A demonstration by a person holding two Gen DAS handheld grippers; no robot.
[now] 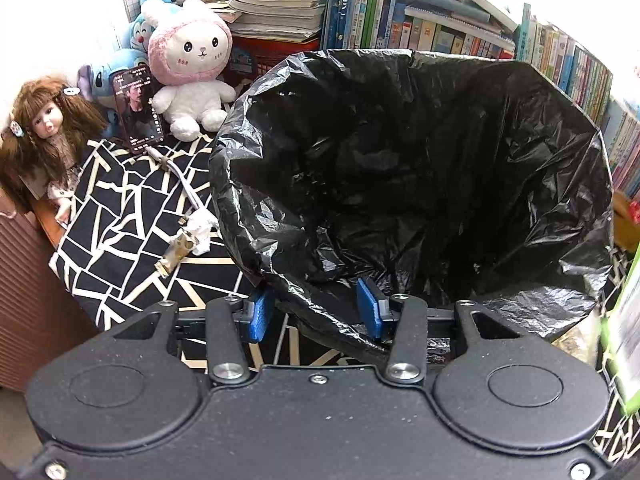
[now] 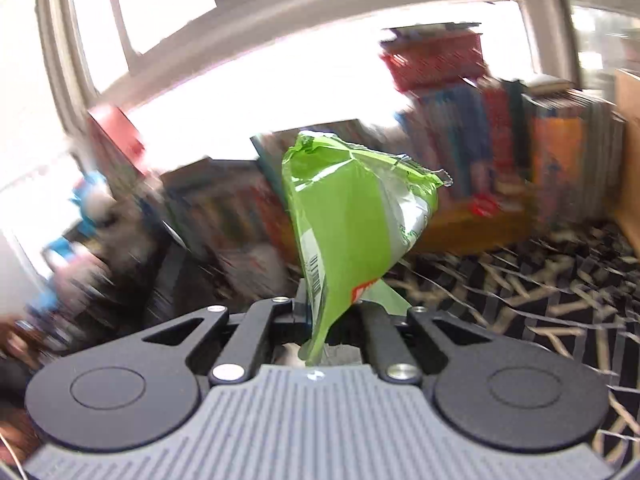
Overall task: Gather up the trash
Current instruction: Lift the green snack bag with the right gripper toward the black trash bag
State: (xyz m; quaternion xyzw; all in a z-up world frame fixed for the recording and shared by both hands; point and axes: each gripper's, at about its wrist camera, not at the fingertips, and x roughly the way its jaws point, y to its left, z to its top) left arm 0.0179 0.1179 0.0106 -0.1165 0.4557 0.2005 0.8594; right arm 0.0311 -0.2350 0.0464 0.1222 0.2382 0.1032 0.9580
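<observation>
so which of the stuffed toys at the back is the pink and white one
The bunny plush, sitting upright beside the propped-up phone. It has a pink hood and a white body; the plush toys behind it are blue, and the brown-haired doll is no plush.

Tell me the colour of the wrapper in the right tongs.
Bright green wrapper, clearest in the right wrist view.

Black trash bag point(image 1: 400, 184), black cloth point(image 1: 132, 216) lined cream beside it, green wrapper point(image 2: 344, 216), pink-hooded white plush rabbit point(image 1: 188, 68).
</observation>
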